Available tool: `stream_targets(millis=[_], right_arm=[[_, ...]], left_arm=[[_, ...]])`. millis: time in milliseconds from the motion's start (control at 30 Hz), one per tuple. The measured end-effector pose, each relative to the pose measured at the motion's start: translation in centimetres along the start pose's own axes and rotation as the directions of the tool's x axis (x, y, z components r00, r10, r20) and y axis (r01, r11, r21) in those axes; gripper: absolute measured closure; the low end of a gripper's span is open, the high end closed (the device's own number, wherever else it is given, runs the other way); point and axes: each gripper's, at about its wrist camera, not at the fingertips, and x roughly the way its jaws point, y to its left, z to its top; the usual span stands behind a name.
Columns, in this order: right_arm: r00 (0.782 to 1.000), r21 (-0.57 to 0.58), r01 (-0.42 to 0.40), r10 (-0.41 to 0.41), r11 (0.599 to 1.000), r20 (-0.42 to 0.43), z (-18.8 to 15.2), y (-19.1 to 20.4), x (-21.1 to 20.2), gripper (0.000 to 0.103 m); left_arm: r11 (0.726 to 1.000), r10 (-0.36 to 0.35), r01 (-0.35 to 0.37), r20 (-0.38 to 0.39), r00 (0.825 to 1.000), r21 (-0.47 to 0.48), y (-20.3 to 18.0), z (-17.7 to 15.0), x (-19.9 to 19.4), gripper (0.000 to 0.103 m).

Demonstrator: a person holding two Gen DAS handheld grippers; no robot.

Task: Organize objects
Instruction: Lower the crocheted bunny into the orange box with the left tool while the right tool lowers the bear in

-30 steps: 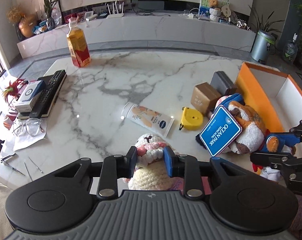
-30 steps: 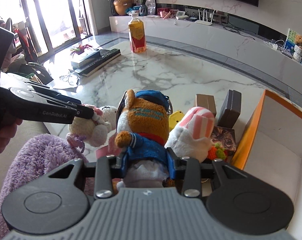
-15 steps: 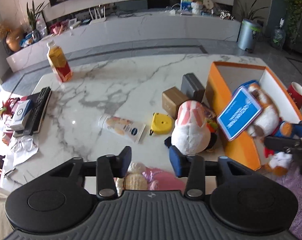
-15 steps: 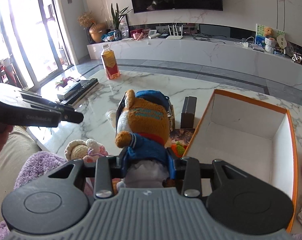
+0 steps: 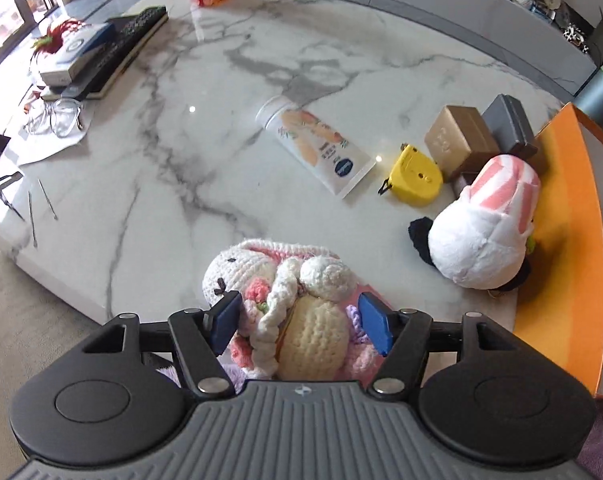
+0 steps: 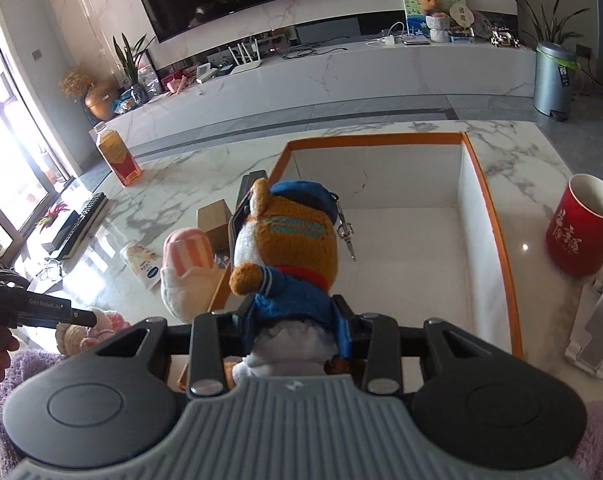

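My right gripper (image 6: 297, 326) is shut on a brown plush bear in a blue sailor suit (image 6: 291, 248) and holds it above the near left part of the orange-rimmed white box (image 6: 489, 200), whose inside is bare. My left gripper (image 5: 301, 322) is open, its blue pads either side of a cream and pink crocheted bunny (image 5: 293, 300) lying at the table's near edge. A white and pink plush (image 5: 487, 232) lies against the box's orange wall (image 5: 569, 216); it also shows in the right wrist view (image 6: 187, 268).
On the marble table: a lotion tube (image 5: 317, 148), a yellow tape measure (image 5: 417, 176), a brown box (image 5: 459, 140), a grey case (image 5: 509, 122), a bottle (image 6: 117, 156), remotes and books (image 5: 97, 52), glasses (image 5: 55, 116). A red mug (image 6: 581, 228) stands right of the box.
My right gripper carried the bear right and over the box. My left gripper let go of the crocheted bunny, rose, then came back down around it with jaws open.
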Motion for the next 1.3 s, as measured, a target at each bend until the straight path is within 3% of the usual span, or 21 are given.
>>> stream_targets(millis=[100, 167, 233, 400, 500, 567, 667, 800, 900, 967, 1100, 1167, 1300], right_arm=[[1.0, 0.007, 0.005, -0.005, 1.0, -0.016, -0.2, -0.3, 0.7, 0.063], [1.0, 0.008, 0.006, -0.005, 1.0, -0.028, -0.2, -0.3, 1.3, 0.063], [0.999, 0.007, 0.008, -0.008, 1.0, -0.036, -0.4, -0.4, 1.7, 0.063], [0.998, 0.016, 0.016, -0.015, 1.0, -0.059, -0.5, -1.0, 2.7, 0.063], [0.997, 0.049, 0.018, -0.014, 0.999, -0.08, -0.6, -1.8, 3.3, 0.063], [0.995, 0.078, 0.019, -0.012, 0.997, -0.096, -0.6, -2.4, 3.7, 0.063], [0.993, 0.119, 0.026, -0.013, 0.993, -0.114, -0.5, -3.3, 4.0, 0.063], [0.993, 0.174, 0.029, -0.008, 0.984, -0.116, -0.5, -4.3, 3.7, 0.063], [0.993, 0.223, 0.03, -0.003, 0.974, -0.121, -0.6, -5.2, 3.3, 0.063], [0.992, 0.249, 0.034, -0.002, 0.968, -0.128, -0.7, -5.7, 3.2, 0.063], [0.991, 0.263, 0.042, -0.007, 0.964, -0.134, -1.0, -6.3, 2.9, 0.063], [0.991, 0.262, 0.049, -0.013, 0.964, -0.135, -1.1, -6.4, 2.9, 0.063], [0.987, 0.25, 0.051, -0.011, 0.967, -0.159, -1.2, -6.3, 3.4, 0.063]], left_arm=[[1.0, 0.017, -0.017, -0.048, 0.999, 0.016, 0.0, -0.2, 0.9, 0.023], [1.0, -0.011, 0.012, -0.085, 0.996, 0.021, 0.1, -0.4, 1.6, 0.026], [1.0, -0.011, 0.013, -0.057, 0.998, 0.028, 0.3, -0.6, 1.3, 0.033], [0.992, -0.015, 0.003, 0.096, 0.995, 0.129, -1.1, -1.7, -1.1, 0.038], [0.978, -0.05, 0.003, 0.223, 0.974, 0.207, -2.8, -2.3, -3.7, 0.038], [0.958, -0.115, 0.027, 0.298, 0.948, 0.285, -4.4, -2.6, -5.9, 0.038], [0.905, -0.244, 0.089, 0.336, 0.91, 0.417, -7.8, -3.0, -8.7, 0.038], [0.778, -0.387, 0.108, 0.337, 0.859, 0.618, -13.7, -4.5, -10.5, 0.038], [0.68, -0.44, 0.09, 0.306, 0.844, 0.728, -17.7, -5.3, -10.3, 0.038], [0.619, -0.454, 0.085, 0.267, 0.85, 0.781, -19.8, -5.6, -9.7, 0.038], [0.461, -0.432, 0.023, 0.202, 0.879, 0.887, -23.3, -7.0, -7.6, 0.038], [0.423, -0.398, 0.001, 0.185, 0.899, 0.906, -24.3, -7.5, -6.7, 0.038], [0.401, -0.34, 0.038, 0.111, 0.934, 0.915, -25.2, -6.7, -4.8, 0.037]])
